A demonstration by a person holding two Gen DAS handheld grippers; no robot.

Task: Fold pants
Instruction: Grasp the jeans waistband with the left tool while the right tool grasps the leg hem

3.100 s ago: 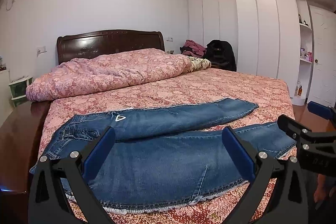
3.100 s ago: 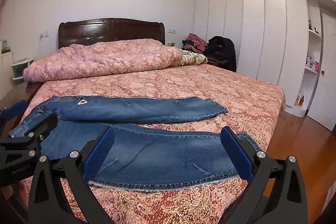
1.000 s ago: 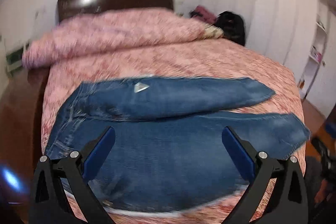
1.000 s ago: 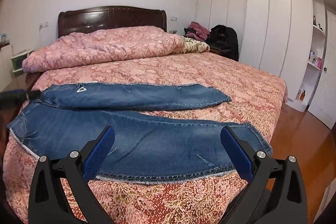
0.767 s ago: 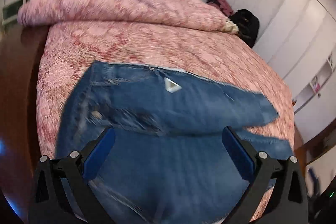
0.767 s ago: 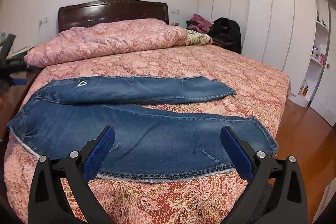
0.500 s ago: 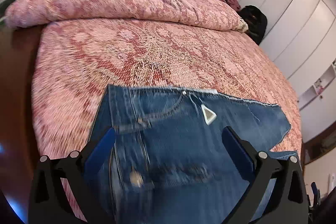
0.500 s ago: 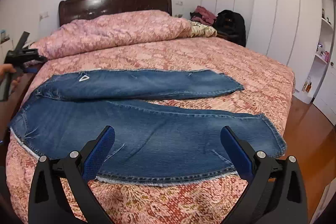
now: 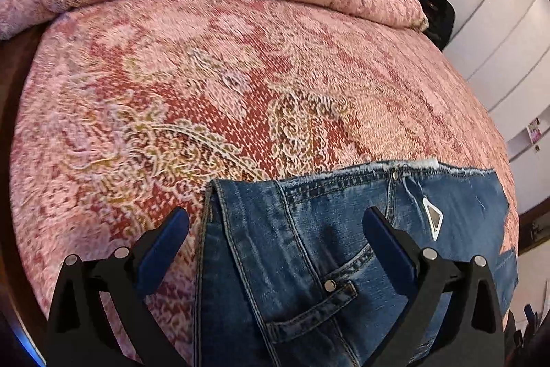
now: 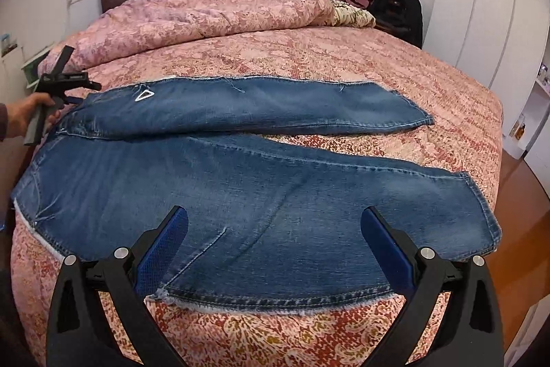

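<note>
Now closer, the left hand-held gripper (image 9: 275, 233) hovers spread wide over the jeans (image 10: 240, 181) waistband; right hand-held gripper (image 10: 275, 229) gapes above flat denim on the quilted bed (image 10: 343, 57).

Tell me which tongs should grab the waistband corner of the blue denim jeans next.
Left. The left tongs hang open right over the waistband corner of the blue denim jeans. The right tongs, also open, sit over the near leg, far from the waist.
</note>
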